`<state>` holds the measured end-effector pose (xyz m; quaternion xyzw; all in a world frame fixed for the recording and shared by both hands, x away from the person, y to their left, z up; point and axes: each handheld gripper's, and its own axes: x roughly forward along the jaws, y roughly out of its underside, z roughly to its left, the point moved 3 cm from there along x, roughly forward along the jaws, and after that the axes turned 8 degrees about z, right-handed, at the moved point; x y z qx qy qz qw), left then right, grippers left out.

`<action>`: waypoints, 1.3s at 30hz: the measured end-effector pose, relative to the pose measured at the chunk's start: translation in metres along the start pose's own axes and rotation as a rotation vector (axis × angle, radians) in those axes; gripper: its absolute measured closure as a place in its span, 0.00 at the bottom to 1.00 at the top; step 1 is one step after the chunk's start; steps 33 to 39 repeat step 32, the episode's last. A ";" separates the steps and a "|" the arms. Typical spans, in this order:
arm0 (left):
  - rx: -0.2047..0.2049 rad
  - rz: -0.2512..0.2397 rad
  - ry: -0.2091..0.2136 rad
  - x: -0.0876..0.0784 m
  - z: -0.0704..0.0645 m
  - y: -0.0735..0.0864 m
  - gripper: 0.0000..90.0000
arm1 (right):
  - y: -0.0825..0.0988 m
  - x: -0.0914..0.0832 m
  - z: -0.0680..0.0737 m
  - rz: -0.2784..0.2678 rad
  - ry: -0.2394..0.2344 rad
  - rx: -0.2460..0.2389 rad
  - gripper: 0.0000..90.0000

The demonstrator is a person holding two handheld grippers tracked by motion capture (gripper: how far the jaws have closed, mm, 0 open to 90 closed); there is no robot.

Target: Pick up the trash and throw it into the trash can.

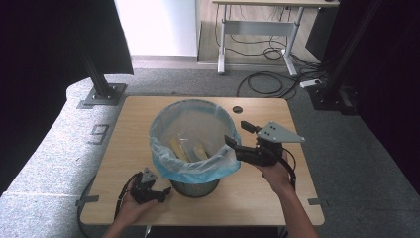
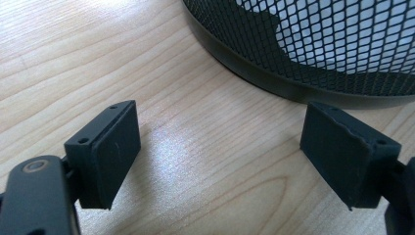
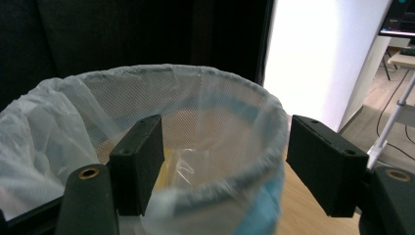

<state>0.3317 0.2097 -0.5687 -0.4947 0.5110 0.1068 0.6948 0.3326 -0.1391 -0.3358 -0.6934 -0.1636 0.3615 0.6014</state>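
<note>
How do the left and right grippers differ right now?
The left gripper rests low on the table, at the foot of the mesh bin; the right gripper is up at the bag-lined rim. The left's jaws frame bare wood; the right's straddle the rim. Both are open.

the lined mesh bin hogs the counter middle; open wood stays free left, right and behind it.

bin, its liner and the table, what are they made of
Bin: black metal mesh by the look, diamond holes, solid band at the base. Liner: thin plastic film, pale blue, see-through and wrinkled over the rim. Table: light wood grain with a slight sheen, possibly laminate.
</note>
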 end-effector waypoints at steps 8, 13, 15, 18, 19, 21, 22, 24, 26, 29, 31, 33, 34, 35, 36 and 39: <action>-0.001 0.000 -0.001 0.000 0.000 0.000 0.16 | 0.028 -0.021 -0.017 0.006 0.016 0.048 0.32; -0.002 0.000 -0.002 0.000 0.000 0.000 0.16 | 0.044 -0.028 -0.027 0.029 0.039 0.066 0.32; -0.002 0.000 -0.002 0.000 0.000 0.000 0.16 | 0.050 -0.030 -0.030 0.042 0.044 0.070 0.32; -0.003 0.000 -0.002 0.000 0.000 0.000 0.16 | 0.060 -0.032 -0.034 0.064 0.050 0.083 0.33; -0.002 0.000 -0.002 0.000 0.000 0.000 0.16 | 0.063 -0.032 -0.035 0.073 0.051 0.085 0.33; -0.003 -0.001 -0.002 0.000 0.000 0.000 0.16 | 0.068 -0.033 -0.037 0.086 0.055 0.092 0.33; -0.003 0.000 -0.002 0.000 0.000 0.000 0.16 | 0.069 -0.034 -0.038 0.088 0.056 0.094 0.33; -0.003 0.000 -0.002 0.000 0.000 0.000 0.16 | 0.071 -0.035 -0.040 0.092 0.058 0.099 0.33; -0.003 0.000 -0.002 0.000 0.000 0.000 0.16 | 0.072 -0.035 -0.040 0.091 0.058 0.102 0.33; -0.003 0.000 -0.002 0.000 0.000 0.000 0.16 | 0.073 -0.034 -0.039 0.095 0.055 0.098 0.33; -0.003 0.000 -0.002 0.000 0.000 0.000 0.16 | 0.074 -0.032 -0.038 0.098 0.052 0.093 0.32; -0.003 0.000 -0.002 0.000 0.000 0.000 0.16 | 0.075 -0.031 -0.038 0.101 0.051 0.093 0.32; -0.003 0.000 -0.002 0.000 0.000 0.000 0.16 | 0.075 -0.031 -0.038 0.101 0.051 0.093 0.32; -0.003 0.000 -0.002 0.000 0.000 0.000 0.16 | 0.075 -0.031 -0.038 0.101 0.051 0.093 0.32; -0.003 0.000 -0.002 0.000 0.000 0.000 0.16 | 0.075 -0.031 -0.038 0.101 0.051 0.093 0.32; -0.003 0.000 -0.002 0.000 0.000 0.000 0.16 | 0.075 -0.031 -0.038 0.101 0.051 0.093 0.32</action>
